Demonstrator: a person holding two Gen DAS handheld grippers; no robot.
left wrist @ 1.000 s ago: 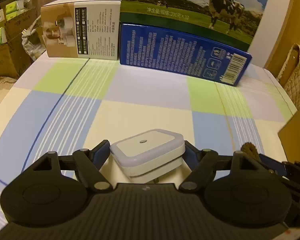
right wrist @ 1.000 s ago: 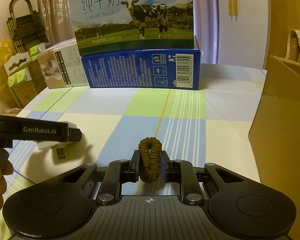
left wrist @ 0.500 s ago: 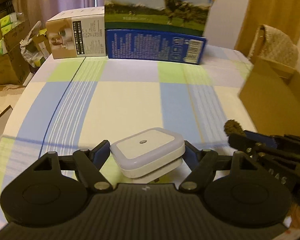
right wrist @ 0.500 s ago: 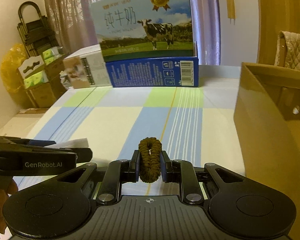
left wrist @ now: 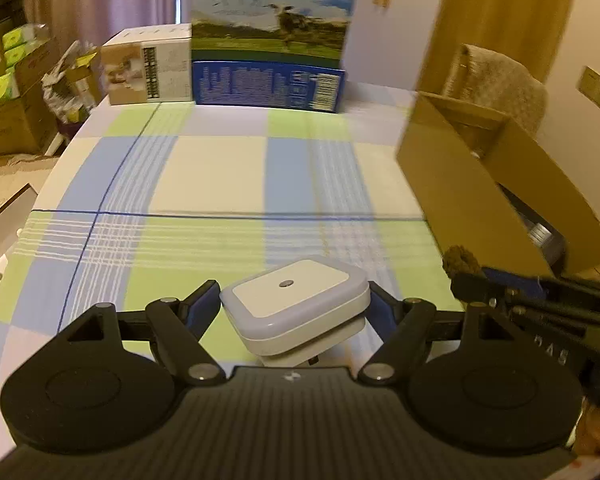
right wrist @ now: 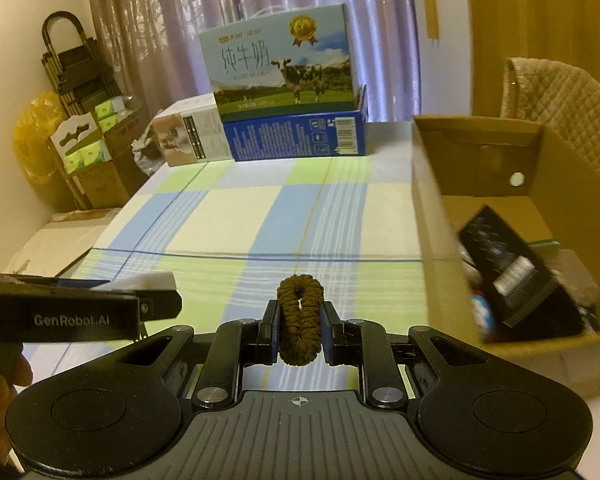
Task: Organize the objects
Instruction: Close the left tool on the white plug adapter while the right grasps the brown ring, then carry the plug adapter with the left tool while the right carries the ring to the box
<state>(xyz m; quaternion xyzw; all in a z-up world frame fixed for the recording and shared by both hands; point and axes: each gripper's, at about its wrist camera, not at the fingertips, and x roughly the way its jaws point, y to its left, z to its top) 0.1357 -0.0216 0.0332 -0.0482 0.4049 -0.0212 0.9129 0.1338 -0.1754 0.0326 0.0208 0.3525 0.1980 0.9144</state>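
Two hand-held claws hang above a checked tabletop (left wrist: 204,184), each carrying one item bound, by the look of it, for the open cardboard box (right wrist: 428,216) at the right edge. The left claw (left wrist: 294,304) pinches a white square plug-in night light (left wrist: 296,300) by two opposite sides, its flat face up and its plug end toward the camera; the right claw (right wrist: 300,326) is pressed onto a brown fabric hair tie (right wrist: 300,316), held upright on edge between the pads. The night light looks like rigid, smooth plastic, light in weight but likely to slip if the squeeze eases, so the flat side walls are the sensible hold and a low release would spare its casing. The hair tie appears soft and nearly weightless; it gives under the pinch, cannot be harmed by a drop, and can be gripped anywhere along its loop, though it may cling to the pads on release. A black packaged item (right wrist: 512,264) already lies in the box. A milk carton (right wrist: 288,64) and a smaller product box (right wrist: 188,132) stand at the far end.
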